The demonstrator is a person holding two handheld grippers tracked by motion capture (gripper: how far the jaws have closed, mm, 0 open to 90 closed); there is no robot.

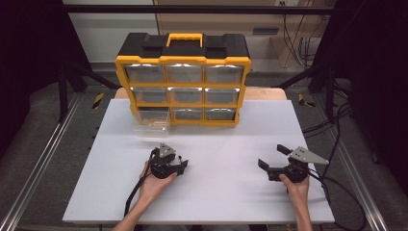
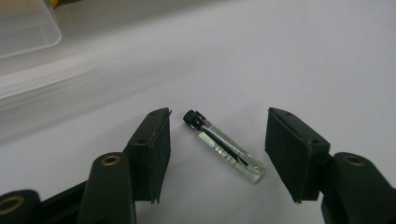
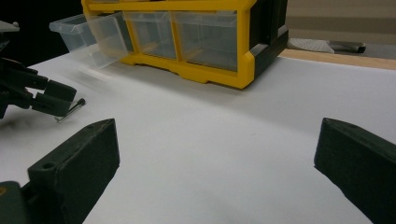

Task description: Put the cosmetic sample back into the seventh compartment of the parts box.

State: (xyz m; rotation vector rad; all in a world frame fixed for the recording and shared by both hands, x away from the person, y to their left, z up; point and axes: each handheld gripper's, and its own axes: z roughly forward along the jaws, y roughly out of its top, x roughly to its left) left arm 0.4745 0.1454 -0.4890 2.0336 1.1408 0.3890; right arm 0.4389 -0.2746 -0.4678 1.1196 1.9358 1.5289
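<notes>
Left hand-held gripper (image 2: 217,154) lower centre of the left gripper view, jaws apart around a small glass vial (image 2: 224,146) – pads clear of it on both sides, nothing gripped. Vial flat on the white worktop (image 2: 299,56), black cap toward upper left. In the high view, same gripper (image 1: 183,163) left of centre; right hand-held gripper (image 1: 270,157) at lower right, jaws wide open, empty, low over the worktop. Further up, centre – yellow-and-black drawer cabinet (image 1: 183,60), its bottom-left clear drawer (image 1: 153,122) pulled out.
</notes>
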